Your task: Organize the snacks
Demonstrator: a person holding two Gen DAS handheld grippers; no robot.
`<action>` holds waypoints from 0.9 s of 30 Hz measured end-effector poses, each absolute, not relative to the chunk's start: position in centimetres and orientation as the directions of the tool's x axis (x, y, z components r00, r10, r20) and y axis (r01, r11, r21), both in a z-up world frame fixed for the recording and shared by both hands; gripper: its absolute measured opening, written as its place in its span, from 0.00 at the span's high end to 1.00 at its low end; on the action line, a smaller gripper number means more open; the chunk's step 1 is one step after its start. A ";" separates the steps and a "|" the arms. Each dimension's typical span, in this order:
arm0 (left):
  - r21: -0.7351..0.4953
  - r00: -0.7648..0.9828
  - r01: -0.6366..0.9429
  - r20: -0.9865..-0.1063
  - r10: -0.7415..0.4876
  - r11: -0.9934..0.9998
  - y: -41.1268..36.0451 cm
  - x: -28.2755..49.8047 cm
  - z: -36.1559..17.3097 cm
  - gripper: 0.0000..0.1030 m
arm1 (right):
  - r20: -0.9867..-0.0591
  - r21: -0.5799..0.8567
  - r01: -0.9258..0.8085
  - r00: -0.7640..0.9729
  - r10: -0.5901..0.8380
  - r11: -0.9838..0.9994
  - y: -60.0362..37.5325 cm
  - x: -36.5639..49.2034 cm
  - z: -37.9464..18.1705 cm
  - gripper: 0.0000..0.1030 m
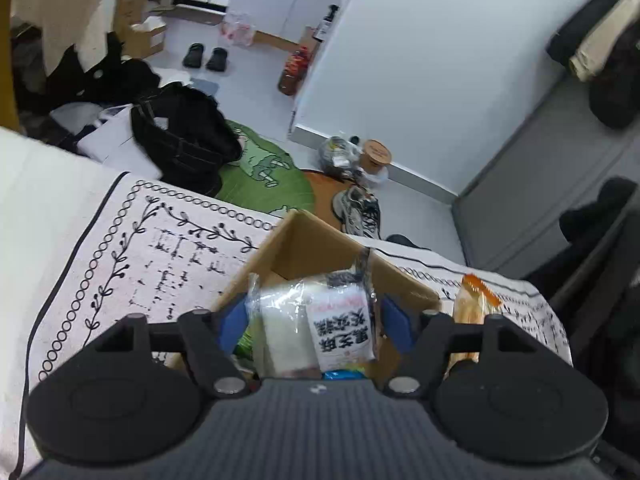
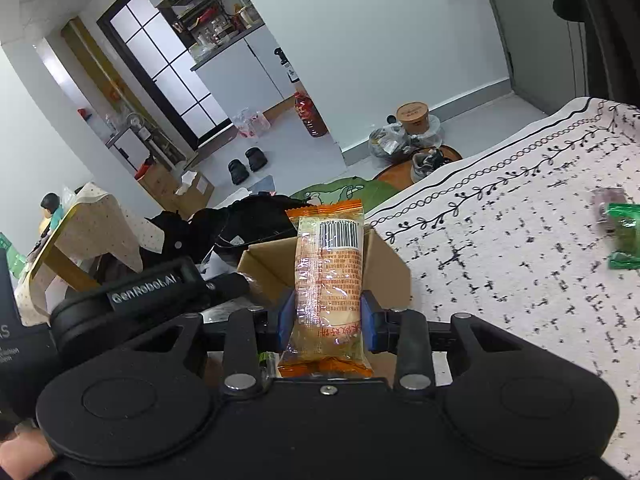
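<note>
Left wrist view: the left gripper (image 1: 314, 320) hangs over the cardboard box (image 1: 320, 240), blue pads standing clear of the white snack packet (image 1: 340, 320) between them (the box floor is mostly hidden). Just beside the box, the right gripper (image 2: 327, 316) is clamped on an orange-trimmed packet (image 2: 328, 280); a green packet (image 2: 622, 236) is blurred.

glossy plastic wrapper (image 2: 329, 280), matt cardboard box (image 1: 308, 240)

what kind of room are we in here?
Probably a lived-in apartment, bedroom or studio: a patterned bedspread as work surface, slippers on the floor, and kitchen shelves beyond a glass-panel door.
</note>
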State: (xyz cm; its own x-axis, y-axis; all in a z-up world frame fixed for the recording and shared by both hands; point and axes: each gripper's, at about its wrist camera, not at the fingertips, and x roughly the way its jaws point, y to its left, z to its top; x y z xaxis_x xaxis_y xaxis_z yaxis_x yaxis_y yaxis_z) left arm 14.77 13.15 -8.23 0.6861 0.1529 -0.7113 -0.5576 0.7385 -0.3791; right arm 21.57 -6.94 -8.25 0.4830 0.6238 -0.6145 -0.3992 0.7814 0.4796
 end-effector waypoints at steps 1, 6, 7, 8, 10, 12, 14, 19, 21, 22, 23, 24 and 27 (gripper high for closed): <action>-0.384 0.692 -0.557 -0.705 0.156 0.736 13.4 14.7 -8.2 0.32 | -0.616 0.482 -0.399 0.479 0.625 0.780 -6.7 21.6 -8.4 0.68; -0.402 0.709 -0.532 -0.693 0.133 0.745 13.7 14.9 -7.9 0.31 | -0.624 0.491 -0.398 0.461 0.631 0.775 -5.9 21.5 -9.0 0.68; -0.404 0.709 -0.532 -0.693 0.131 0.744 13.7 14.9 -7.9 0.31 | -0.625 0.494 -0.396 0.457 0.632 0.774 -5.8 21.5 -9.1 0.68; -0.405 0.709 -0.531 -0.693 0.128 0.744 13.7 15.0 -7.9 0.31 | -0.625 0.497 -0.396 0.454 0.635 0.772 -5.7 21.5 -9.3 0.68; -0.402 0.709 -0.529 -0.693 0.129 0.747 13.8 15.0 -7.9 0.31 | -0.621 0.504 -0.398 0.450 0.642 0.766 -5.4 21.5 -9.5 0.67; -0.397 0.710 -0.530 -0.691 0.136 0.750 13.7 14.9 -7.8 0.30 | -0.612 0.517 -0.411 0.435 0.660 0.751 -5.2 21.6 -9.7 0.65; -0.389 0.705 -0.528 -0.696 0.134 0.755 13.7 15.0 -7.9 0.30 | -0.619 0.513 -0.417 0.425 0.660 0.750 -4.9 21.6 -9.7 0.52; -0.377 0.692 -0.528 -0.711 0.128 0.761 13.4 15.3 -8.3 0.27 | -0.615 0.500 -0.421 0.443 0.652 0.757 -6.3 21.3 -9.0 0.43; -0.373 0.691 -0.518 -0.712 0.121 0.770 13.0 15.5 -8.4 0.25 | -0.623 0.493 -0.413 0.446 0.643 0.765 -7.2 21.4 -8.8 0.43; -0.370 0.690 -0.512 -0.715 0.115 0.775 12.8 15.6 -8.4 0.24 | -0.627 0.489 -0.410 0.449 0.637 0.770 -7.7 21.4 -8.9 0.43; -0.368 0.689 -0.506 -0.716 0.110 0.780 12.5 15.7 -8.4 0.23 | -0.633 0.481 -0.405 0.453 0.628 0.777 -8.2 21.4 -8.9 0.43; -0.366 0.691 -0.496 -0.716 0.103 0.788 12.2 15.8 -8.3 0.21 | -0.641 0.474 -0.395 0.458 0.616 0.787 -8.8 21.4 -8.9 0.43; -0.350 0.688 -0.486 -0.718 0.104 0.801 11.2 15.9 -8.4 0.19 | -0.655 0.453 -0.381 0.471 0.591 0.806 -10.3 21.3 -8.9 0.43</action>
State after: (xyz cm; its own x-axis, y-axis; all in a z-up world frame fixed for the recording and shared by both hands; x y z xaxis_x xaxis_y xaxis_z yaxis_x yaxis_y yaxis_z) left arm 15.93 11.21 -8.45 0.6884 0.1041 -0.7178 -0.4858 0.8011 -0.3497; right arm 21.31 -10.34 -8.94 0.4714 0.5908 -0.6548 -0.3811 0.8060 0.4529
